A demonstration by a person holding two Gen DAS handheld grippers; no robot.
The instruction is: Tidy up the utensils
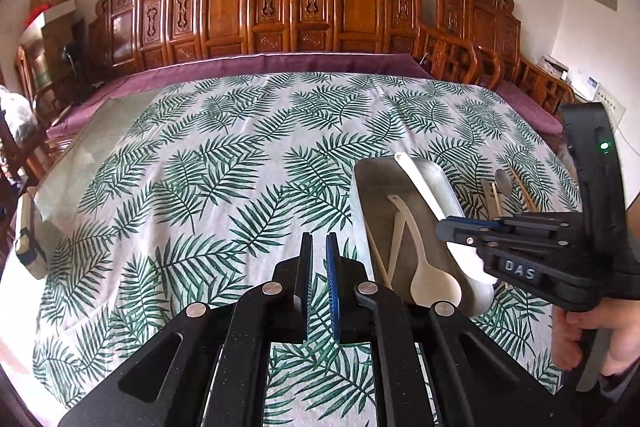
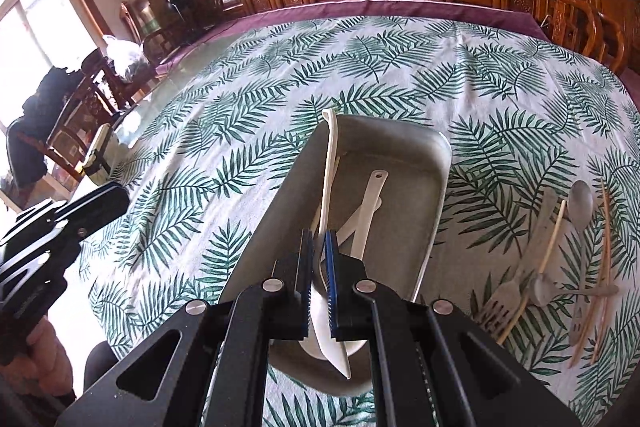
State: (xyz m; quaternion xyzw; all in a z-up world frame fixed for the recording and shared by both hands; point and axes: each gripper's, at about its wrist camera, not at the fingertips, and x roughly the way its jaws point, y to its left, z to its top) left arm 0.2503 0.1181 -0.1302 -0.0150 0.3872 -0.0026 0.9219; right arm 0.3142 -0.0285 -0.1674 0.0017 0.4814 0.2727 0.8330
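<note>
On the palm-leaf-print tablecloth (image 2: pixel 240 131), the right gripper (image 2: pixel 319 281) pinched the long white plastic spatula (image 2: pixel 330 163) lengthwise above the grey metal tray (image 2: pixel 438 163), while the left gripper (image 1: pixel 319 277), jaws nearly closed and empty, hovered beside the tray's left edge.

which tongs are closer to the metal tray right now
Right. The right tongs are over the metal tray, gripping a white spoon. The left tongs hover over the tablecloth beside it.

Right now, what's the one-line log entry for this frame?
right gripper: shut on white ladle, over metal tray | left gripper: nearly closed, empty | loose utensils: right of tray
</note>
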